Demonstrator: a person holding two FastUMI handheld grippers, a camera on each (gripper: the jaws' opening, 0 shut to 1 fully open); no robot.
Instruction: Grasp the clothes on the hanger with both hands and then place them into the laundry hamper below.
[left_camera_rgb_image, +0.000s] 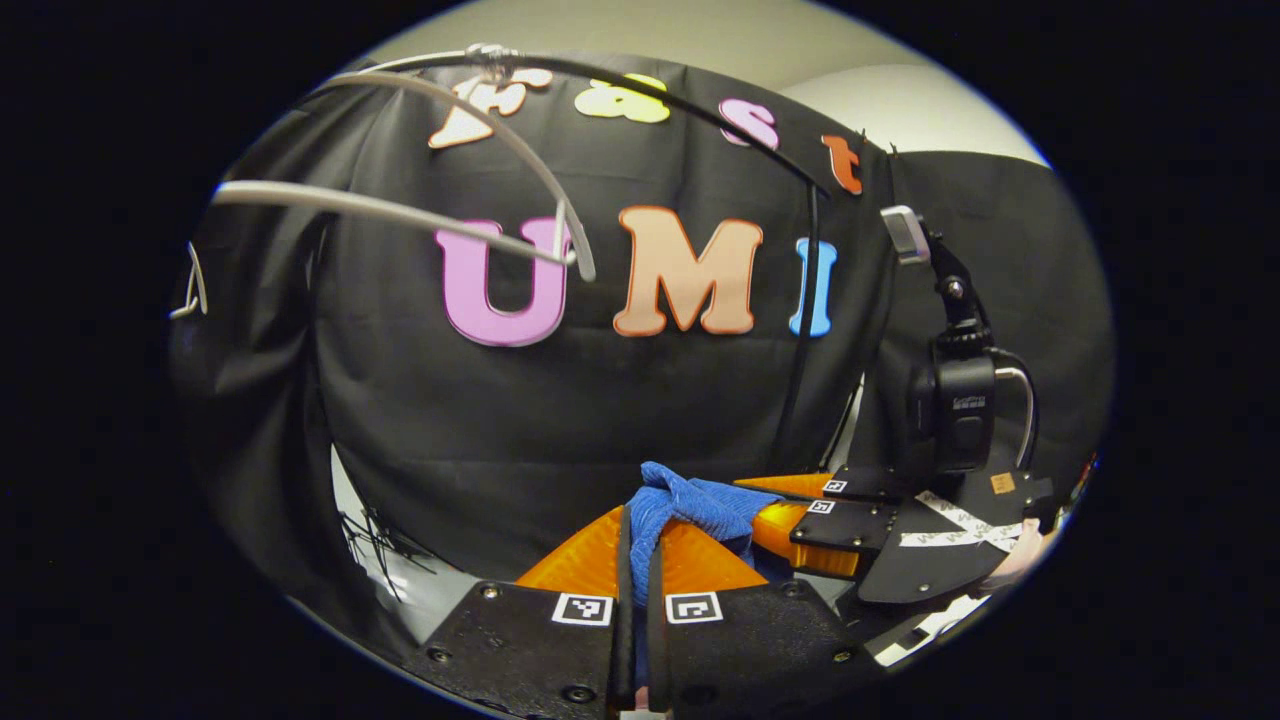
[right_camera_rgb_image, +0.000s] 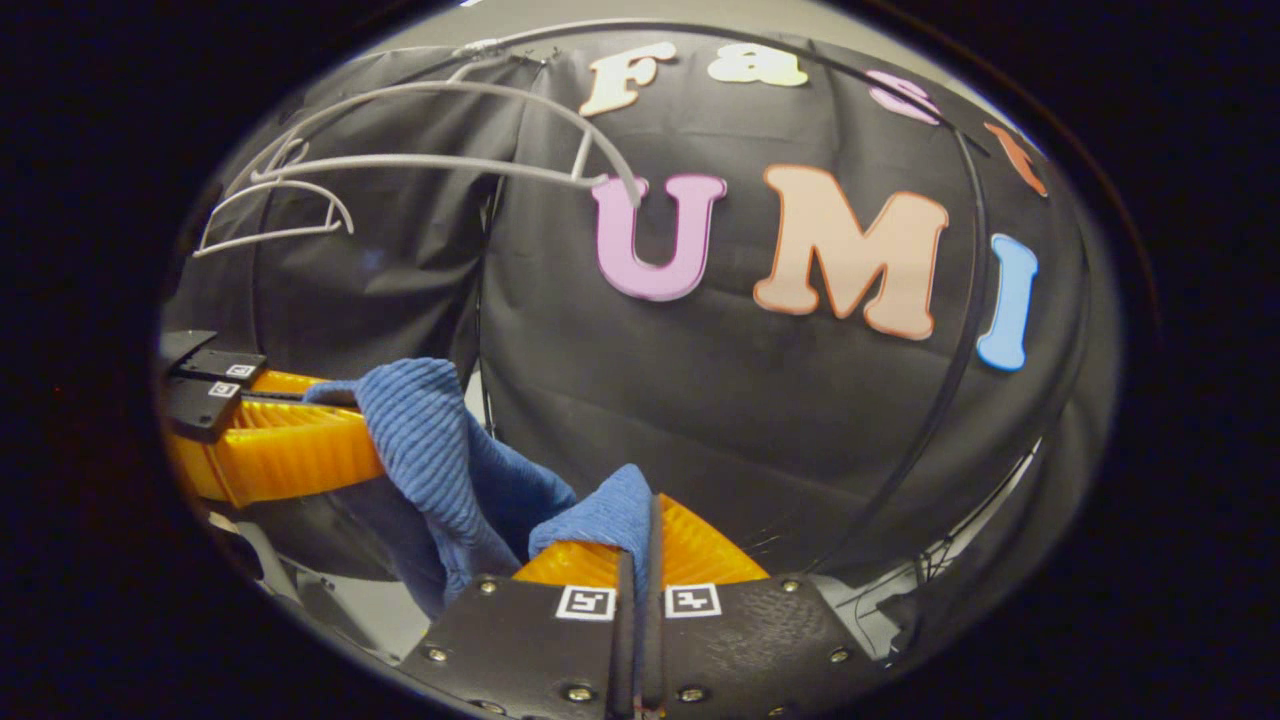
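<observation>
Cloth (left_camera_rgb_image: 690, 505) pinched by 2 grippers, clear of the hanger (left_camera_rgb_image: 400, 212).

Left gripper (left_camera_rgb_image: 640, 545), at 6 o'clock in the left gripper view, has its jaws closed on a blue fold; the right gripper (left_camera_rgb_image: 800, 515) at 4 o'clock grips the same cloth. In the right gripper view the hanger (right_camera_rgb_image: 430, 165) hangs bare at 11 o'clock, and the right gripper (right_camera_rgb_image: 640, 540) at 6 o'clock clamps the cloth (right_camera_rgb_image: 440, 450). Grasp looks done; next, lower both together to the hamper, which is out of sight below. Most of the cloth is cut off.

place: recording booth, probably a lab | evidence: black cloth wall (left_camera_rgb_image: 560, 420); bare hangers (right_camera_rgb_image: 440, 165); mounted camera (left_camera_rgb_image: 960, 405)
</observation>
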